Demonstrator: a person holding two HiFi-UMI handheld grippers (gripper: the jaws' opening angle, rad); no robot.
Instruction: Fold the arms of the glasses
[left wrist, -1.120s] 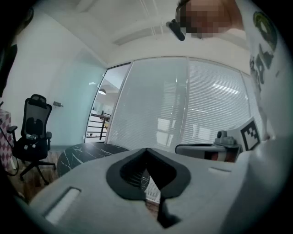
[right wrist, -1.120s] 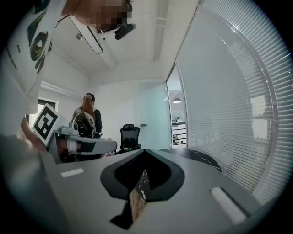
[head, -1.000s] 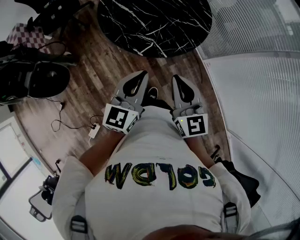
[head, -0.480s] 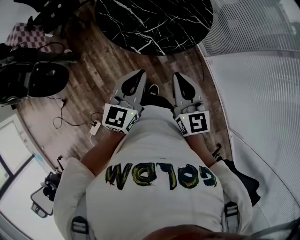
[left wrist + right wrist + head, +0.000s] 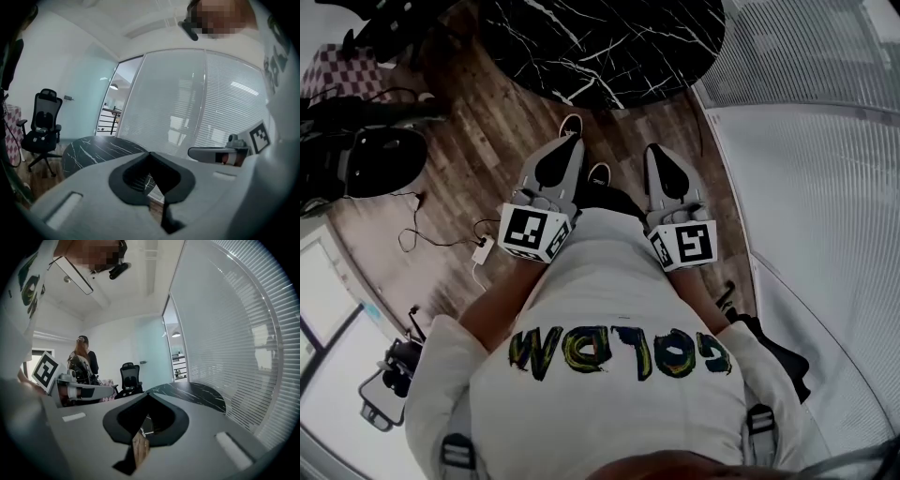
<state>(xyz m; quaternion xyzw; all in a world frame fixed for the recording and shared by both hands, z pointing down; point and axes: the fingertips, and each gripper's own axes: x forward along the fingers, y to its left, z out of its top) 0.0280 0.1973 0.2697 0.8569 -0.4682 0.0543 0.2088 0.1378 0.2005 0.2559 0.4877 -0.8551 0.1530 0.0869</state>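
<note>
Short of the dark marble counter (image 5: 619,42), the person has taken 1 more step: a shoe (image 5: 571,123) now shows on the wooden floor (image 5: 478,141) beside the left gripper (image 5: 565,142). This gripper has shifted a little forward, while the right gripper (image 5: 660,155) stays where it was. Both grippers have their jaws pressed together, with nothing between them. The glasses appear in no view, so I judge the folding has not begun and this is only the approach.

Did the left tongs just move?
Cannot tell. The left tongs drifted slightly left in the head view, but the black table drifted likewise, so maybe the camera moved.
</note>
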